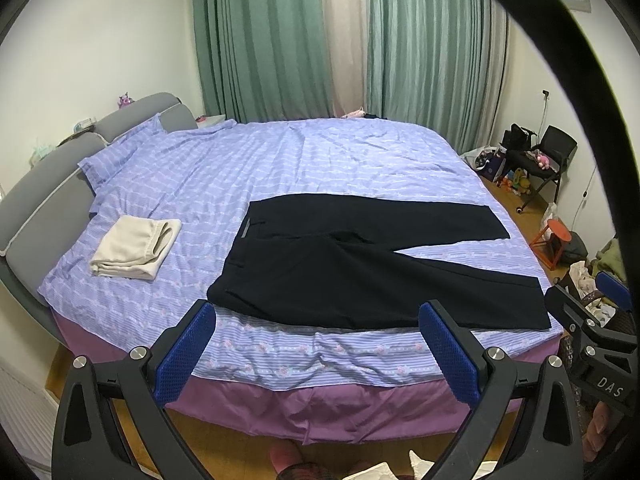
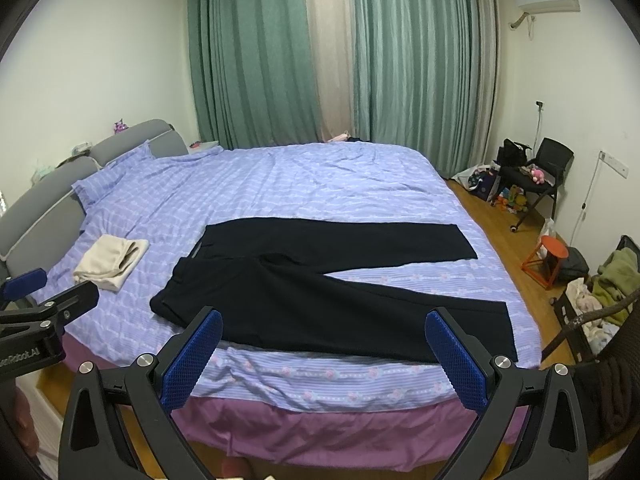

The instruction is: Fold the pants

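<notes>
Both tools hang off the near edge of the bed (image 2: 320, 376), clear of any cloth: the left gripper (image 1: 316, 344) and the right gripper (image 2: 324, 348) each have their jaws wide apart, holding nothing. Risk noted: the pants (image 1: 360, 264) lie close to that near edge, so a careless pull could drag the near leg off the bed; a pinch taking only 1 layer, or catching the sheet beneath, would spoil the fold. Condition of the pants: black, spread flat on the striped purple sheet, waistband toward the headboard side, 2 legs splayed apart in a V, unfolded. 1 folded cream garment (image 1: 134, 248) sits well apart to their left.
</notes>
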Motion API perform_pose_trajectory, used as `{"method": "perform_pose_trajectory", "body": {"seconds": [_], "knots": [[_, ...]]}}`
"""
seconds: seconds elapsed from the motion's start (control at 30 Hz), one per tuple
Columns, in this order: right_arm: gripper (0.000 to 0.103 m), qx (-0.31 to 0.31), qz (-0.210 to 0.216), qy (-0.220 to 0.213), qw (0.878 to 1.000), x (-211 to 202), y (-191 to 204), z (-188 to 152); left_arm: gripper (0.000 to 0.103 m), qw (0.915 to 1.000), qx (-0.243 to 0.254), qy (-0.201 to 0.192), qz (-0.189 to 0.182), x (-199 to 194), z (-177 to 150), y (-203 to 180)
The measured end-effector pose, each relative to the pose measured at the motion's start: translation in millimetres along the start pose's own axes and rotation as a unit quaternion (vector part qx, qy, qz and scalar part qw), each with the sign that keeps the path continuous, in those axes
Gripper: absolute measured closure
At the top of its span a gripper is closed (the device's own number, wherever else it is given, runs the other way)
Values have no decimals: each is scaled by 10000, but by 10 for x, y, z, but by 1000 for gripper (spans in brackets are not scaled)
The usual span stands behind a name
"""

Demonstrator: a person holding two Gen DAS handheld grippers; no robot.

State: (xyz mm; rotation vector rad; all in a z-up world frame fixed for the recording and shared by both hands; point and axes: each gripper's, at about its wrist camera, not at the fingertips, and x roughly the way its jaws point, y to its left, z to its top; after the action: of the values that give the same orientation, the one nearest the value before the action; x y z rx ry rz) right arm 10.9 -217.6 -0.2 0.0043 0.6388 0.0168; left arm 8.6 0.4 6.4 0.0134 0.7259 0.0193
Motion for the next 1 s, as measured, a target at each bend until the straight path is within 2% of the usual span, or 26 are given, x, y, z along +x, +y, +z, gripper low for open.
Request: {"method": "perform_pose_trajectory", "body": {"seconds": [0.77,1.0], "knots": [[0,-139,237,439,9987,422,143,58,0,9990,-155,368,201,384,63,191],[0,-58,301,866,9958,825,393,39,0,9977,-188,548,339,745,52,544]]}}
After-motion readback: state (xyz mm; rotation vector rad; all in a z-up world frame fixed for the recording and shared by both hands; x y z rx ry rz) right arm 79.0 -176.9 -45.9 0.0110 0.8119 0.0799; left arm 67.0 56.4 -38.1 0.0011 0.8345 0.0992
